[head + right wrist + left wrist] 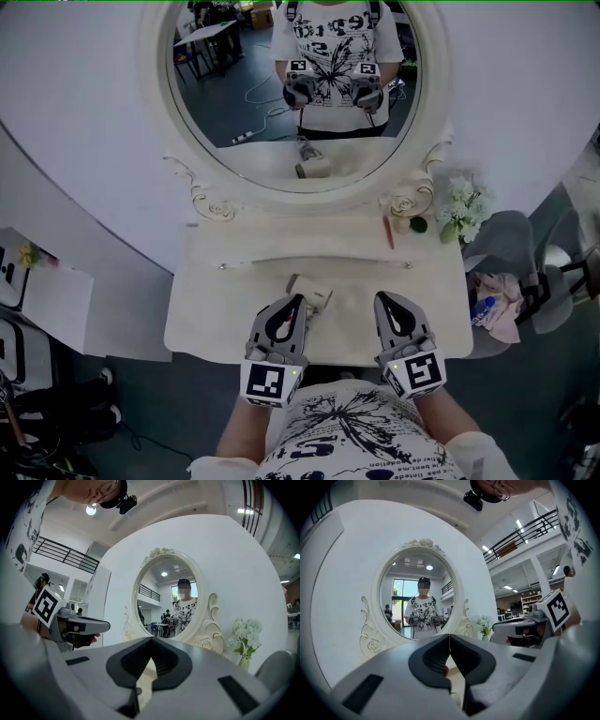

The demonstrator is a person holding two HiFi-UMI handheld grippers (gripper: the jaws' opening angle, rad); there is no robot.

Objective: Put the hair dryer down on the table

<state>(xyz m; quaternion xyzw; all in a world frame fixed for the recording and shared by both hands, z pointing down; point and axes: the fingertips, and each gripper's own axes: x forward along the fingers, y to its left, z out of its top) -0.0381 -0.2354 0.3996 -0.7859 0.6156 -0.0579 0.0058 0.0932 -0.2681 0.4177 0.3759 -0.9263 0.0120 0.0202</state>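
Hair dryer (pixel 311 293) lies on its side on the desk (pixel 216 309), near the front edge, below the oval mirror (pixel 281 103). Judged: it is already set down and nothing is carrying it.

Your left hand-held gripper (pixel 299 302) is just beside it, jaws clenched on nothing. I cannot tell whether the tip touches the dryer.

Your right hand-held gripper (pixel 383 300) is apart to the right, also clenched and empty. Both sit close to your body, probably so the dryer rests undisturbed.
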